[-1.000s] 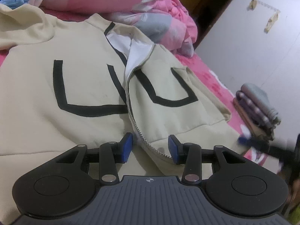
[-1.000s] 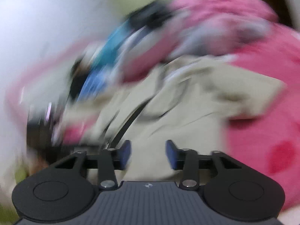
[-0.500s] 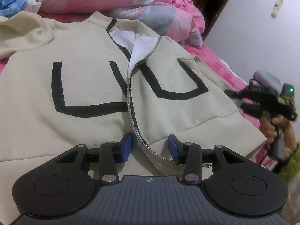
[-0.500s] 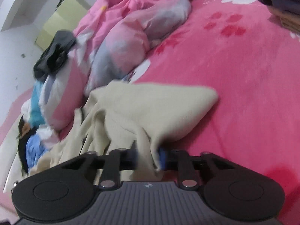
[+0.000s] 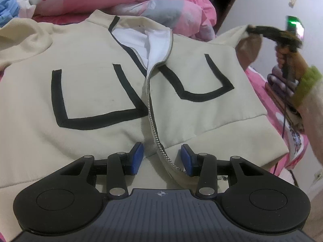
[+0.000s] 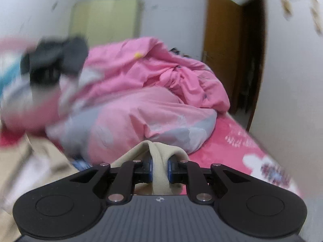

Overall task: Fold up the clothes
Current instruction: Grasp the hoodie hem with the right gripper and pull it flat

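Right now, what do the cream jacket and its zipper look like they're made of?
Cream jacket: soft matte knit, probably cotton fleece; it drapes limply, and the cuff pinched in the right gripper shows fine ribbing. Zipper: shiny silver teeth, likely metal, though coated plastic is possible.

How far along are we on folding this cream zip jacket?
Early. Done: the cream jacket lies spread front-up on the pink bedsheet, its zipper partly open; no fold is laid yet. In hand: the right gripper is closing on the sleeve cuff and holds it lifted. The left gripper is open, straddling the zipper at the hem. Left: fold both sleeves in, then the body.
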